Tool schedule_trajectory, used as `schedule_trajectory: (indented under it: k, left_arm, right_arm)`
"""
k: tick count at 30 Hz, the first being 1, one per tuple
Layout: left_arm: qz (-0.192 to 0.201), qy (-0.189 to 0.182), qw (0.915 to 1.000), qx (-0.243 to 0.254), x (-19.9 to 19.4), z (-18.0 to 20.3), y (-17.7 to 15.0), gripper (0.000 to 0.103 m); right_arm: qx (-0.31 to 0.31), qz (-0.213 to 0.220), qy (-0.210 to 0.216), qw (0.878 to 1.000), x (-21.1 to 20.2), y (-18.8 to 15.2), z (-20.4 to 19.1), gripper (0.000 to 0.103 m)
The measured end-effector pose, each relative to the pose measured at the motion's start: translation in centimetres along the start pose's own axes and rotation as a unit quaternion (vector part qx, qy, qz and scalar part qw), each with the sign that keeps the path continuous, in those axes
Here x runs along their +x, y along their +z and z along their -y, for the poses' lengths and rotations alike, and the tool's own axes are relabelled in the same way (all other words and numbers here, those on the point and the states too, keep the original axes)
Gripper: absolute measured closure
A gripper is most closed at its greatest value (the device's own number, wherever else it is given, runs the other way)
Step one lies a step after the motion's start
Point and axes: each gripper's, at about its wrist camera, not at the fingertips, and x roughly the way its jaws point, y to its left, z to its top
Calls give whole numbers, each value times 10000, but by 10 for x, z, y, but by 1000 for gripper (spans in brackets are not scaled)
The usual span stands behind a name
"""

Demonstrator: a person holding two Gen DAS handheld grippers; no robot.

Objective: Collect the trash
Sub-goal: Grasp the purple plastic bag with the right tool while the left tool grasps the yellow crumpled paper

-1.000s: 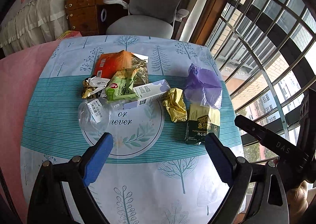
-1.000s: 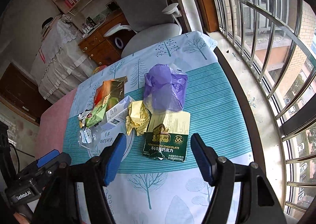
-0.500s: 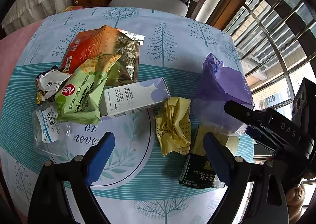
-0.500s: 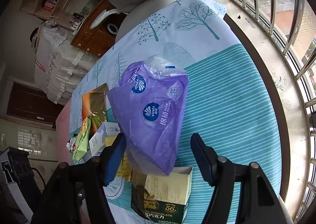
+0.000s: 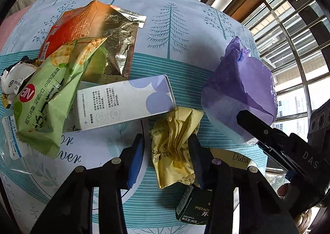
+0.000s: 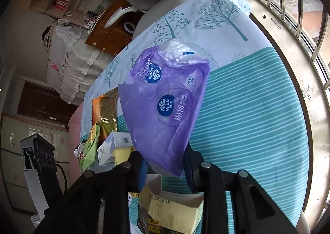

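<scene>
Your left gripper [image 5: 168,157] is closing its jaws around the crumpled yellow wrapper [image 5: 175,147]: the right pad touches its folds, while the left pad stands just apart from it, so the pinch is not yet made. Your right gripper [image 6: 165,164] is closing on the lower corner of the purple Vinda tissue pack [image 6: 165,106], its thin film hanging between the pads; whether both pads already press on it cannot be told. The likely trouble is slippery, springy material: the wrapper could squirt sideways from a one-sided squeeze, and the slack purple film could slide out of a corner grip. The chocolate box [image 6: 175,213] lies just under both tools and might be nudged or caught by mistake. Beyond them, on the tree-print tablecloth [image 5: 177,27], the rest of the trash lies in a loose heap: a white-and-lilac carton [image 5: 123,102], a green snack bag [image 5: 51,98], an orange foil pouch [image 5: 99,34].
</scene>
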Motion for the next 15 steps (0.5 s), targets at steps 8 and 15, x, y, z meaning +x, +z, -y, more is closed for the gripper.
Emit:
schedule_trajectory:
  k: [8,15]
  left_arm:
    - [163,-81,9998,87,-5,0,-5,81]
    - [460,-171,9987,163,-44,-1,-14,82]
  right_arm:
    - [-319,306,63,9990,-18,-3,-14,84]
    - [-550,495,134,9972,-37,-14,-34,85]
